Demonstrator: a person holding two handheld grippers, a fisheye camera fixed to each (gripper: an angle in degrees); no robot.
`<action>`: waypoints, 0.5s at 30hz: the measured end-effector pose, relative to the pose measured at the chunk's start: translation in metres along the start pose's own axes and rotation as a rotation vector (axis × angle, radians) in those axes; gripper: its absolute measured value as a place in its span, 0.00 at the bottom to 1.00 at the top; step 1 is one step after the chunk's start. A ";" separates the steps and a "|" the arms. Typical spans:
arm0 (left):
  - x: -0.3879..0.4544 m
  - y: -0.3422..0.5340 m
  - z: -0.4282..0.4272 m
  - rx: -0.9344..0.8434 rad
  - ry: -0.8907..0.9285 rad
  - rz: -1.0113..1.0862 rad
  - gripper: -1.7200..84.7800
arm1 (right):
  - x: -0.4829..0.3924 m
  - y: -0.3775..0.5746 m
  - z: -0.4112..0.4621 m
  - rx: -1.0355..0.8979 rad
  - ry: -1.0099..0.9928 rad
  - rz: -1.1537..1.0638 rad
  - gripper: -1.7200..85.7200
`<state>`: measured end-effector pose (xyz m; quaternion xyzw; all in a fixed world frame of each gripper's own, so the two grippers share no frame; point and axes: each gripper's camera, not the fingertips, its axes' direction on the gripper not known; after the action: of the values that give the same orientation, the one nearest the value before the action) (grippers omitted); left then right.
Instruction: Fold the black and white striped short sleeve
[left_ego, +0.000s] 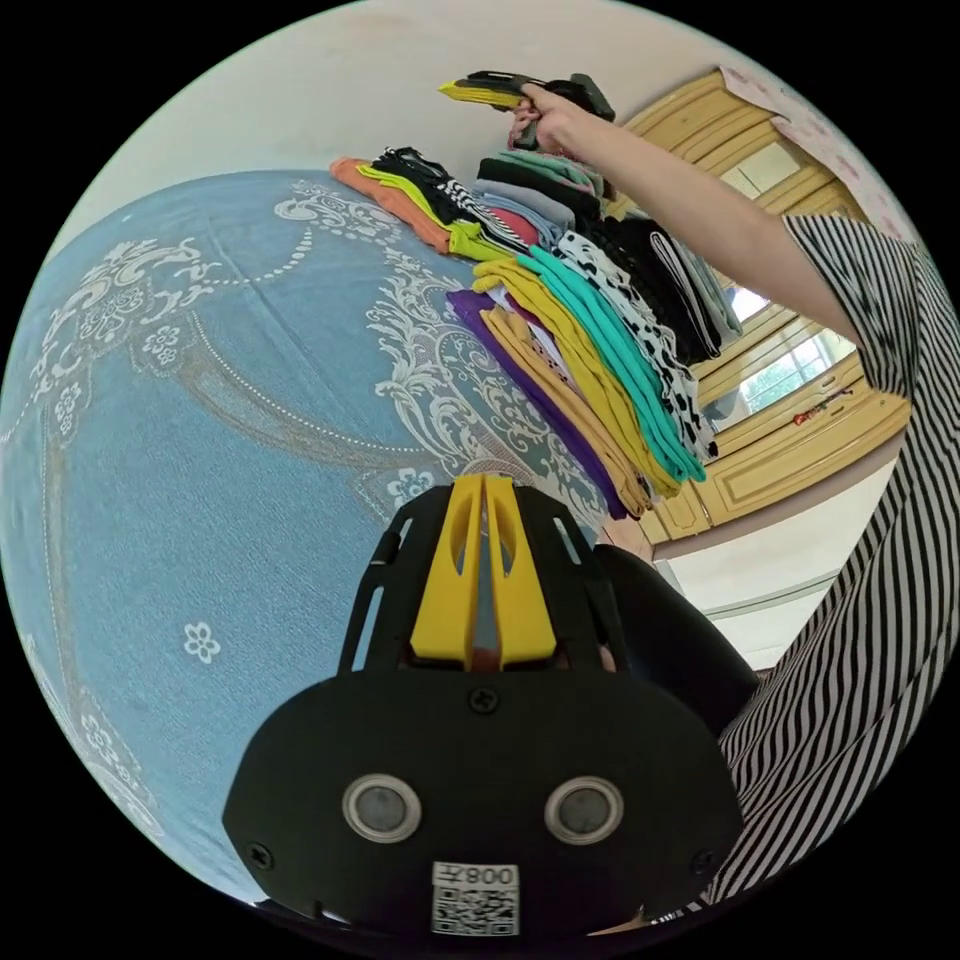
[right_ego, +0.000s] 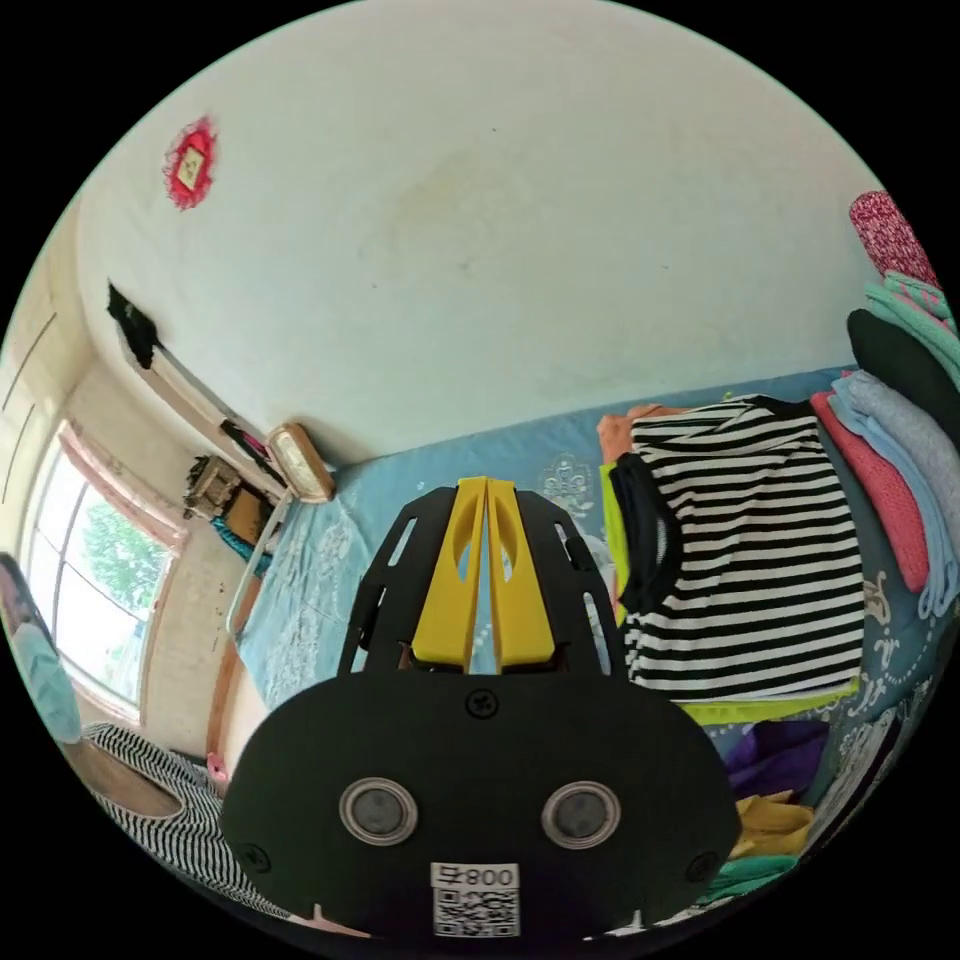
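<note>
This is a bedroom in a home. A bed with a blue bedspread (left_ego: 200, 420) patterned in white lace-like scrolls carries stacks of folded clothes (left_ego: 590, 330) in many colours along its right side, and yellow wooden wardrobe doors (left_ego: 800, 400) stand beyond them. In the right gripper view a plain white wall (right_ego: 480, 250) bears a small red ornament (right_ego: 190, 165), and far to the left a window (right_ego: 100, 590) lets in daylight past green leaves.
</note>
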<state>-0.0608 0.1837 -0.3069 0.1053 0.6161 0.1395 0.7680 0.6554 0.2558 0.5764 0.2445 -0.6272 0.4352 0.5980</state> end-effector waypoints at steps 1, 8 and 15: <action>-0.001 -0.002 -0.008 0.015 0.002 -0.012 0.02 | -0.018 0.010 -0.006 -0.001 -0.090 -0.039 0.02; 0.003 -0.013 -0.113 0.138 -0.055 -0.092 0.02 | -0.095 0.075 -0.007 -0.048 0.235 -0.232 0.04; 0.001 -0.027 -0.135 0.077 -0.139 -0.154 0.02 | 0.004 0.048 0.058 -0.082 0.348 -0.005 0.13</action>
<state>-0.1899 0.1576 -0.3460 0.0965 0.5726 0.0484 0.8127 0.5841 0.2319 0.5734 0.1421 -0.5308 0.4434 0.7081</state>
